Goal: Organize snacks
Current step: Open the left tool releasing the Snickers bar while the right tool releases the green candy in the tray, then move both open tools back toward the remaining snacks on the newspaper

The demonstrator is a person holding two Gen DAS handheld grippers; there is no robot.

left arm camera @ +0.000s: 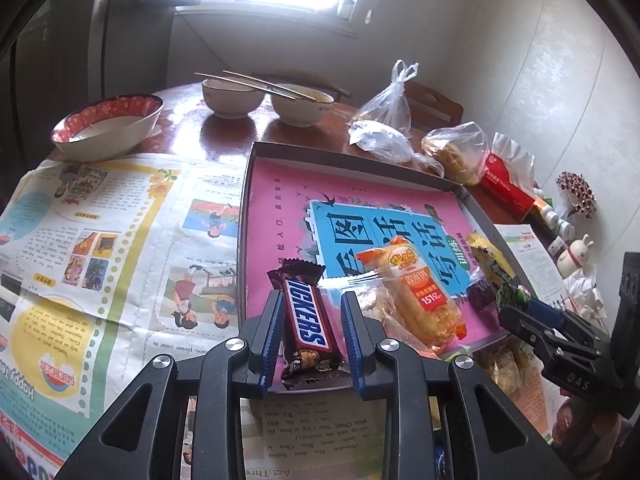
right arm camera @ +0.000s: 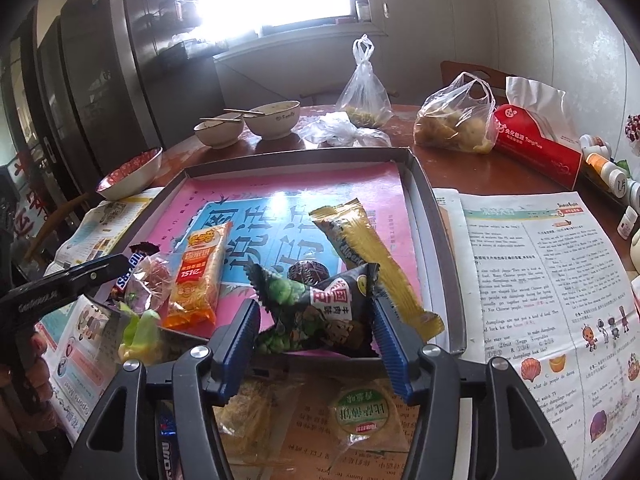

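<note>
A shallow grey tray (left arm camera: 245, 216) lined with a pink and blue sheet lies on the table. My left gripper (left arm camera: 310, 332) is open around a Snickers bar (left arm camera: 307, 320) at the tray's near edge; the bar lies between the pads, with gaps on both sides. An orange rice-cracker pack (left arm camera: 416, 296) lies beside it in the tray. My right gripper (right arm camera: 316, 320) is closed on a black and green snack packet (right arm camera: 320, 308), held over the tray's near edge (right arm camera: 456, 320). A yellow wafer pack (right arm camera: 368, 248) and a dark round snack (right arm camera: 308, 270) lie in the tray.
Newspaper (left arm camera: 100, 240) covers the table around the tray. Loose clear-wrapped snacks (right arm camera: 360, 412) lie in front of the tray. Three bowls (left arm camera: 232, 96) with chopsticks, plastic bags (right arm camera: 456, 124), a red tissue box (right arm camera: 536, 144) and small bottles (right arm camera: 608, 168) stand at the back and right.
</note>
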